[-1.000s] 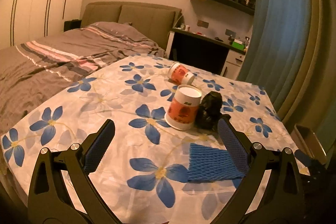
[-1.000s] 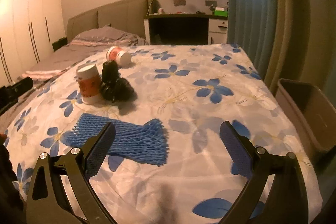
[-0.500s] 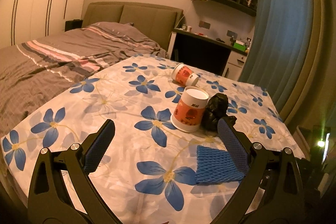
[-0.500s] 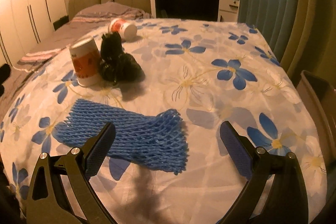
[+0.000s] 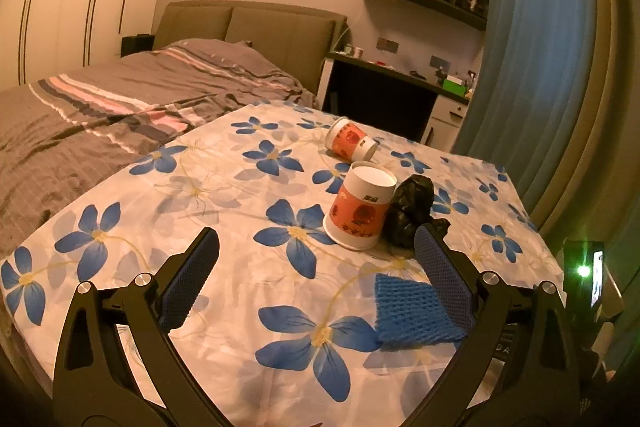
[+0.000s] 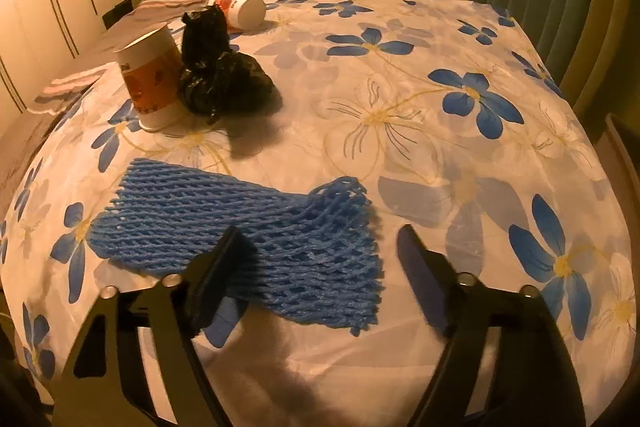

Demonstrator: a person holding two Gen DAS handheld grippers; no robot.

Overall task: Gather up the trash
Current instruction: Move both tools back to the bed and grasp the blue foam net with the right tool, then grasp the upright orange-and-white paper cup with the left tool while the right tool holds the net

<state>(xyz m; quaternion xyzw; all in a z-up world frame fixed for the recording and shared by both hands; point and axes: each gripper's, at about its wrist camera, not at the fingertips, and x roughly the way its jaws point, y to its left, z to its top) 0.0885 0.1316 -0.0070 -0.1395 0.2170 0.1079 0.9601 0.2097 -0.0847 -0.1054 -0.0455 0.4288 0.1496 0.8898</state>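
Right gripper (image 6: 320,247): jaws closing, half apart, over blue foam net (image 6: 248,227), nothing clamped. Left gripper (image 5: 316,259): jaws wide apart, empty; cup (image 5: 360,213) at 12 o'clock.

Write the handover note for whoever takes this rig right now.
Left gripper: open, empty, above the near edge of the table.
Right gripper: fingers closing over the near end of the blue foam net, not yet gripping it.
On the table: upside-down paper cup beside the crumpled black bag; tipped-over cup behind them.
Done: nothing collected that these views show.
Left: net, bag, both cups. A bin edge shows at the right.
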